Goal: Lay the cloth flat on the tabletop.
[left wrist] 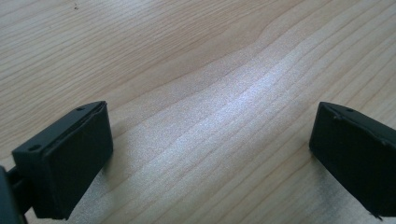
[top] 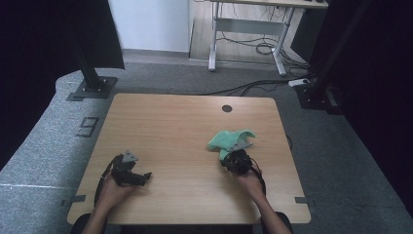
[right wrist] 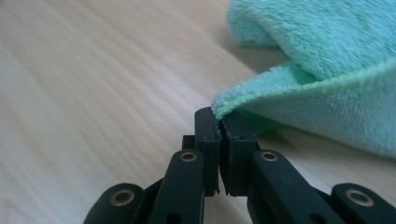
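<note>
The right gripper (right wrist: 219,122) sits closest to its own camera, its two black jaws pressed together on a corner of a mint-green microfibre cloth (right wrist: 327,70). The pinched hem rises from between the jaw tips, and from there the fabric fans out up and to the right in the right gripper view, one fold draping over another and the lower edge resting on the wooden table (right wrist: 93,93).

From the high view, the right gripper (top: 233,157) lies on the right half of the table (top: 185,122), held by the person's right hand (top: 249,181), with the cloth (top: 229,140) bunched just beyond it, touching the gripper and partly lying over its grey three-cornered plate. The cloth sits on the tabletop, nearer the right edge than the left and roughly midway between the near and far sides.

The left gripper (left wrist: 210,149) has its jaws spread wide with nothing between them but bare wood grain. In the high view it (top: 146,176) rests low over the left part of the table in the person's left hand (top: 114,191), well apart from the cloth.

Farther out, a dark round grommet hole (top: 227,108) sits near the table's far edge. Grey carpet (top: 48,146) surrounds the table, and cables (top: 258,48) lie beneath a desk frame at the back.
</note>
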Demonstrator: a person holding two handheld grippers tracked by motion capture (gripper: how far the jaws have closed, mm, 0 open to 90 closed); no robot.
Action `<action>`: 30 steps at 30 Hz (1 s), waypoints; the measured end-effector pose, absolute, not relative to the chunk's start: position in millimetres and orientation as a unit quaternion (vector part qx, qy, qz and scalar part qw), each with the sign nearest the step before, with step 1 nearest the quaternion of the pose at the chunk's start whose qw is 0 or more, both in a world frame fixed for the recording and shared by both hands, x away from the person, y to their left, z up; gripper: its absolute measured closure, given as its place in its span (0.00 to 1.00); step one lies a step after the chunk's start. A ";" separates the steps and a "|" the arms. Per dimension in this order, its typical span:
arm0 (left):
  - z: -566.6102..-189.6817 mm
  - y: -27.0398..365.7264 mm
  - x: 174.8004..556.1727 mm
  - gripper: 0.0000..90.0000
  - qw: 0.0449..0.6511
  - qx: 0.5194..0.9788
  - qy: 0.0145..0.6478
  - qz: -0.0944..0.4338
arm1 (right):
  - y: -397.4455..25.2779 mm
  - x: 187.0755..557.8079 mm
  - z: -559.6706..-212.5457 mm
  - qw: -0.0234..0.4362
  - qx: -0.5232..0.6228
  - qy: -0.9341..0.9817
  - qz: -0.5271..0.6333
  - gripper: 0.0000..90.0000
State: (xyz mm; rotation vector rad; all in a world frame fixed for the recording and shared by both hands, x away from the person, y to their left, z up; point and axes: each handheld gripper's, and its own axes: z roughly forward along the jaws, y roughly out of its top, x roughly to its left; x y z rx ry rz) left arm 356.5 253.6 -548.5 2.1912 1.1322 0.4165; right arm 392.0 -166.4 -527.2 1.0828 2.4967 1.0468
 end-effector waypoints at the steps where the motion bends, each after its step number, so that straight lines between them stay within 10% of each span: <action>1: -548.5 253.6 356.5 0.00 0.314 0.832 0.430 0.158 | -158.1 388.6 -527.5 0.107 0.358 0.856 0.357 0.95; 20: -546.5 249.0 359.0 0.01 0.311 0.830 0.435 0.157 | -86.6 364.9 -527.0 0.059 0.271 0.889 0.365 0.95; 30: -517.9 191.2 389.3 0.35 0.368 0.842 0.372 0.133 | -84.4 356.9 -528.8 0.051 0.266 0.892 0.363 0.95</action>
